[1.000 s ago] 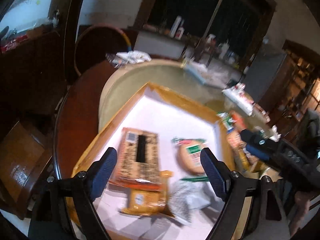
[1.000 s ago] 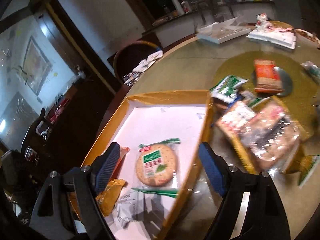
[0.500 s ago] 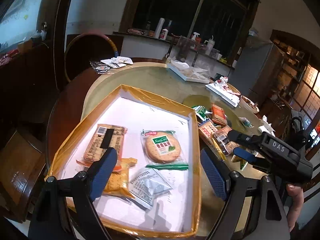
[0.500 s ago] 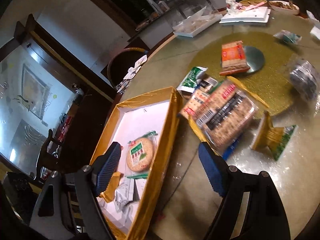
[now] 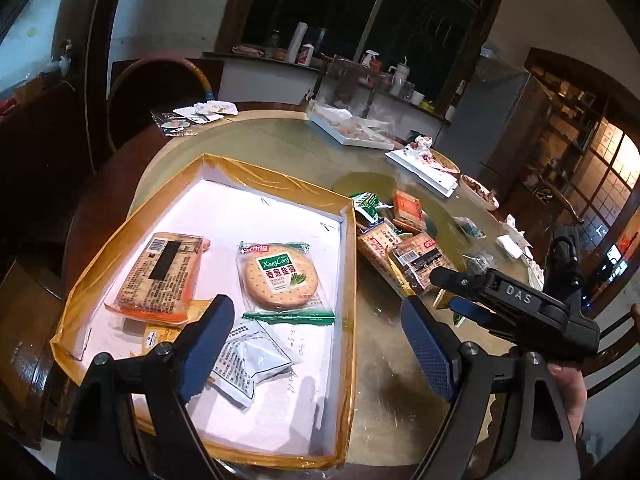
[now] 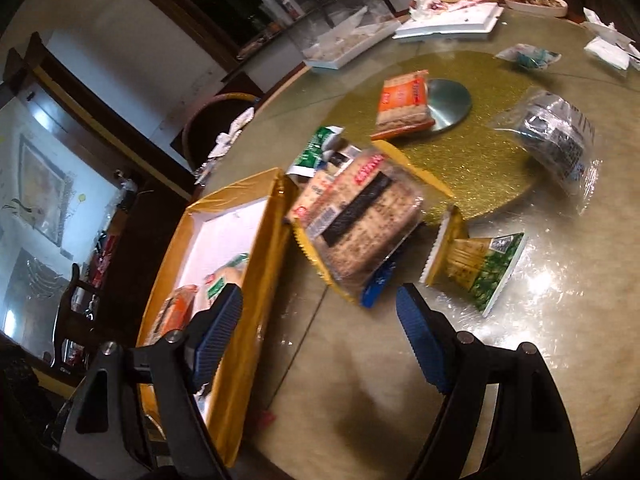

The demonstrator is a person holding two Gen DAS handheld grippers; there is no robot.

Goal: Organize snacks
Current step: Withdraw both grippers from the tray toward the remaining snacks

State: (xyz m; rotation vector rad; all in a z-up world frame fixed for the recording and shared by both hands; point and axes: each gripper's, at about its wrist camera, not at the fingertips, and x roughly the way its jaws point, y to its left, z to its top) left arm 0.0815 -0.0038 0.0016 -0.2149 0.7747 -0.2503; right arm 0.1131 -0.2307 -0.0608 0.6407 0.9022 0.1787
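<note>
A white box with a yellow taped rim (image 5: 352,264) holds a brown cracker pack (image 5: 160,272), a round green-label biscuit (image 5: 280,276), a grey sachet (image 5: 252,356) and a yellow packet under them. My left gripper (image 5: 316,340) is open and empty above the box's near right side. My right gripper (image 6: 320,336) is open and empty above the table, just short of a large brown cracker pack (image 6: 360,220) in a snack pile beside the box rim (image 6: 256,264). It also shows in the left wrist view (image 5: 460,292).
On the round table lie an orange pack (image 6: 404,100) on a metal disc (image 6: 448,104), a dark clear bag (image 6: 556,136), a green-yellow packet (image 6: 480,264) and white trays (image 6: 448,24) of leftovers at the back. A chair (image 5: 160,92) stands at the far side.
Both grippers have pulled back and up from the box. The right gripper has swung right, from over the round biscuit to the snack pile beside the box. Both stayed open.
</note>
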